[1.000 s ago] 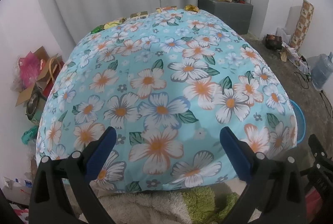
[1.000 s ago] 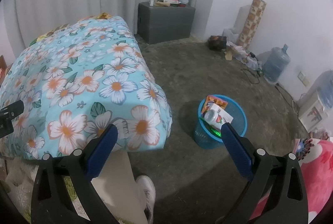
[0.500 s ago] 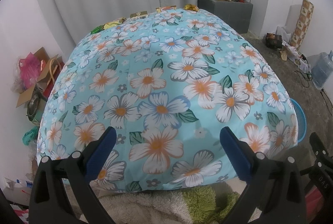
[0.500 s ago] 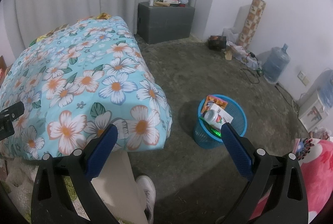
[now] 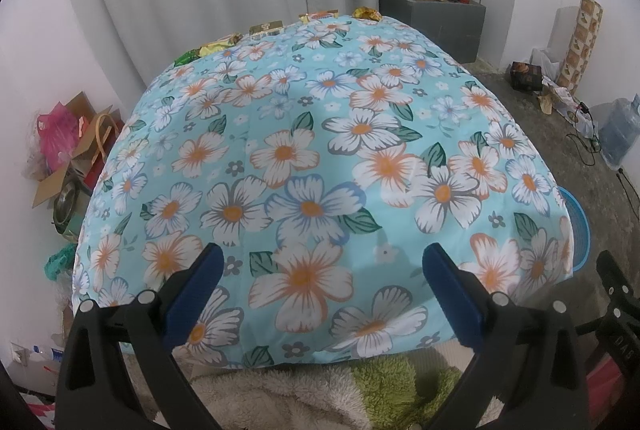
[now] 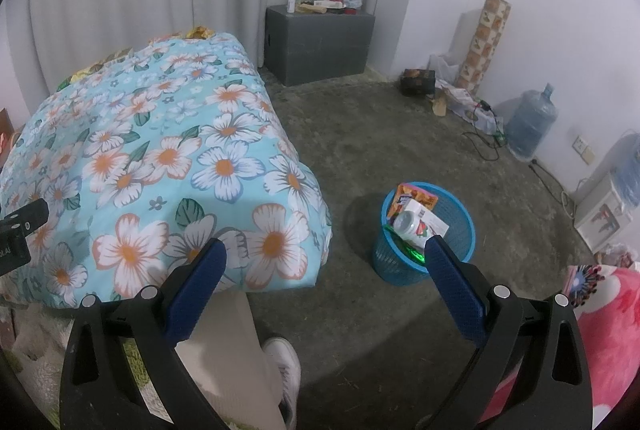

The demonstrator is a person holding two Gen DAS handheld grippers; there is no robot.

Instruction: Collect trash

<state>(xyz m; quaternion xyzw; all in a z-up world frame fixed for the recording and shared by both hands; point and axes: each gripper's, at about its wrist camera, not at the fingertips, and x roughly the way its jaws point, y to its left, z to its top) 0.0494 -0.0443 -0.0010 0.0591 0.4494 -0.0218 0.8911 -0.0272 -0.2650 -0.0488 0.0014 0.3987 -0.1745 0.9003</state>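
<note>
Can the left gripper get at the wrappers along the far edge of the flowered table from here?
Probably not yet: the left gripper is open at the near edge, and the wrappers lie across the flowered table.

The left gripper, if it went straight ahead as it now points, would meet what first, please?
Most likely the flowered tablecloth: the left gripper is open and aimed at its near top surface. The wrappers lie at the far edge, well beyond.

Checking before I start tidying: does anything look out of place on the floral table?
Yes. Crumpled wrappers and small packets line the far edge of the floral tablecloth, while the blue bin on the floor already holds trash. Both grippers are open and empty.
</note>
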